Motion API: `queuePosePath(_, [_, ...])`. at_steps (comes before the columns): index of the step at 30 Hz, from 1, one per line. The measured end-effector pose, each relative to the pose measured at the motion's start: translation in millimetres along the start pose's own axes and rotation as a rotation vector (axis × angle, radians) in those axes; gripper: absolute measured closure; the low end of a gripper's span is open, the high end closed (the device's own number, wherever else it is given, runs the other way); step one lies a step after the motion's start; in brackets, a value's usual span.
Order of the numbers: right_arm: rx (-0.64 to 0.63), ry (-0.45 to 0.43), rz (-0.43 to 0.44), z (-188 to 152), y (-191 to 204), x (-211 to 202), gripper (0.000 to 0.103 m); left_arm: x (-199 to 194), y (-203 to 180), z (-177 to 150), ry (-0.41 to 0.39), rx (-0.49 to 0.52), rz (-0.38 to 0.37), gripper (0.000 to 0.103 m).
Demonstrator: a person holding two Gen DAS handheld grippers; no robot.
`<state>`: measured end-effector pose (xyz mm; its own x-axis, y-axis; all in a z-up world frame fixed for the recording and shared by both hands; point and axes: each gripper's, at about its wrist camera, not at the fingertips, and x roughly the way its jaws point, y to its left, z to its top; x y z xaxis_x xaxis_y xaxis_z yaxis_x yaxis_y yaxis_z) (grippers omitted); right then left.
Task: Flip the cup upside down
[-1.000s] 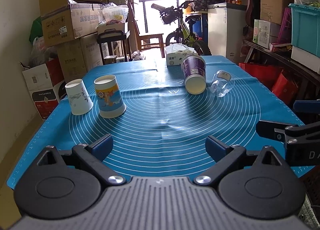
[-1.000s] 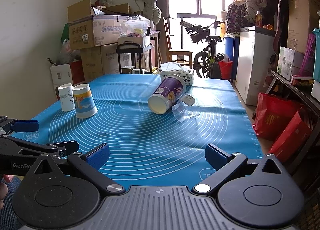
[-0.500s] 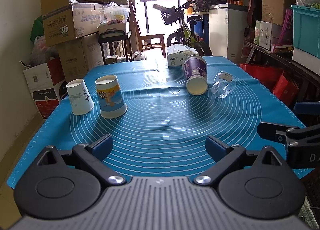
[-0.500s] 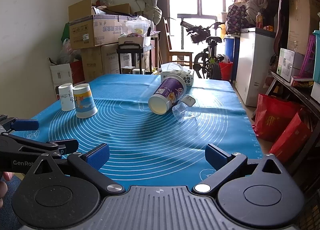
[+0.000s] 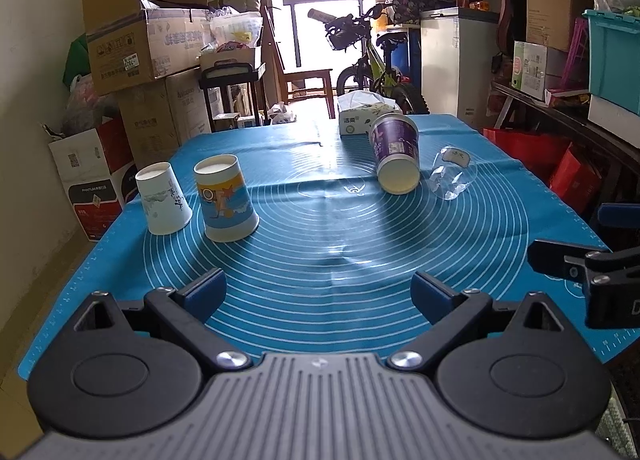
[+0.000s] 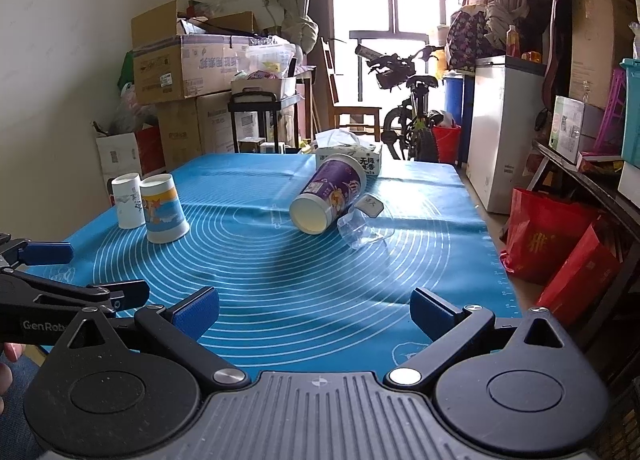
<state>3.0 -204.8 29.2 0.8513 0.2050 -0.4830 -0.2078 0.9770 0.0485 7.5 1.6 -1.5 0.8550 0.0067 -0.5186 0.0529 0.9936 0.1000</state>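
Observation:
A purple paper cup point(image 5: 395, 156) lies on its side on the blue mat point(image 5: 320, 244), mouth toward me; it also shows in the right wrist view point(image 6: 328, 193). A clear plastic cup point(image 5: 452, 176) lies on its side right of it, also in the right wrist view point(image 6: 360, 222). A white cup point(image 5: 162, 198) and a blue-and-yellow cup point(image 5: 224, 198) stand upside down at the left; both show in the right wrist view, white point(image 6: 127, 200) and blue-and-yellow point(image 6: 163, 208). My left gripper point(image 5: 318, 292) and right gripper point(image 6: 314, 310) are open and empty near the mat's front edge.
A tissue box point(image 5: 366, 116) sits at the mat's far edge. Cardboard boxes point(image 5: 144, 48) stack at the left, a bicycle point(image 5: 372, 64) and a white freezer point(image 5: 456, 60) stand behind, red bags point(image 6: 560, 244) lie at the right.
Both views have shifted very slightly; the cups and both grippers stay as they were.

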Motion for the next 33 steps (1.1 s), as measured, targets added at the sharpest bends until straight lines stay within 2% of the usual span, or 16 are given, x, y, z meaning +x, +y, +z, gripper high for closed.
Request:
queuePosePath(9, [0.009, -0.013, -0.016, 8.4, -9.9, 14.0, 0.000, 18.9, -1.2, 21.1, 0.003, -0.002, -0.009, 0.005])
queuePosePath(18, [0.028, -0.039, -0.064, 24.9, -40.0, 43.7, 0.000, 81.5, -15.8, 70.5, -0.060, 0.006, -0.029, 0.005])
queuePosePath(24, [0.039, -0.044, -0.086, 29.4, -59.7, 62.6, 0.000, 137.7, -31.4, 106.4, -0.009, -0.035, -0.080, 0.005])
queuePosePath(33, [0.053, 0.002, -0.102, 17.7, -82.9, 88.0, 0.000, 216.0, -58.8, 131.3, 0.072, -0.048, -0.134, 0.005])
